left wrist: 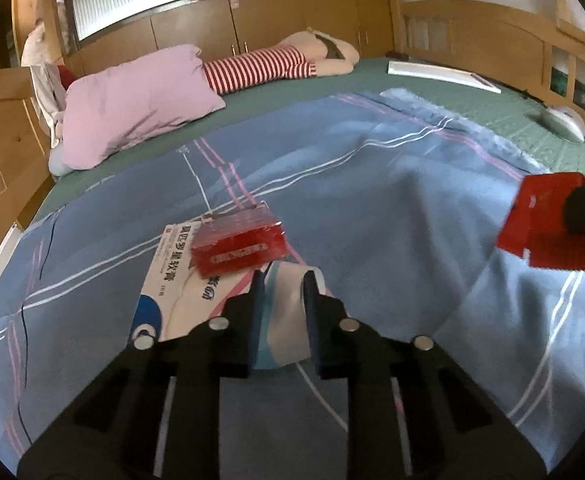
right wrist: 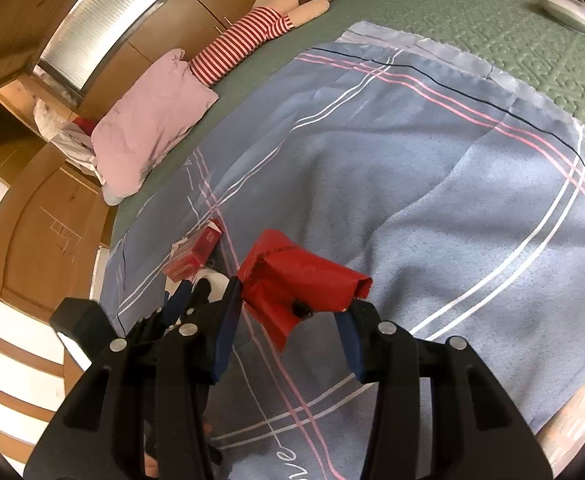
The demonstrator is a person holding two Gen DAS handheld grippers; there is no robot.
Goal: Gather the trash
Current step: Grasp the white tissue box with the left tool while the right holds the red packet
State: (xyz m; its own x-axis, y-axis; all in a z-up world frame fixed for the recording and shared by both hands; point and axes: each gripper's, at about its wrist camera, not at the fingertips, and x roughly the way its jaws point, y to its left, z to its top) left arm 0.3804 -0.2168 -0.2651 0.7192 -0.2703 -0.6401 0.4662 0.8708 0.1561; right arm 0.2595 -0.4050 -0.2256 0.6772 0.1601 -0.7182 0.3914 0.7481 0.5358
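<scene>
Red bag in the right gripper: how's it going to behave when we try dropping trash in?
The red bag is creased and crumpled between the right gripper fingers, so probably thin and floppy. Its edge hangs limp below the grip, so the mouth likely won't stay open unaided. It looks very light, so it may swing.

The left claw (left wrist: 281, 280), black with blue pads, points steeply down from six o'clock toward twelve, its jaws narrowed on a white and pale-blue paper wrapper (left wrist: 282, 320). The right claw (right wrist: 288, 300), the same build, tilts down likewise, jaws partly apart and pressing a crumpled red plastic bag (right wrist: 292, 276). The left claw sits at its nine o'clock.
</scene>
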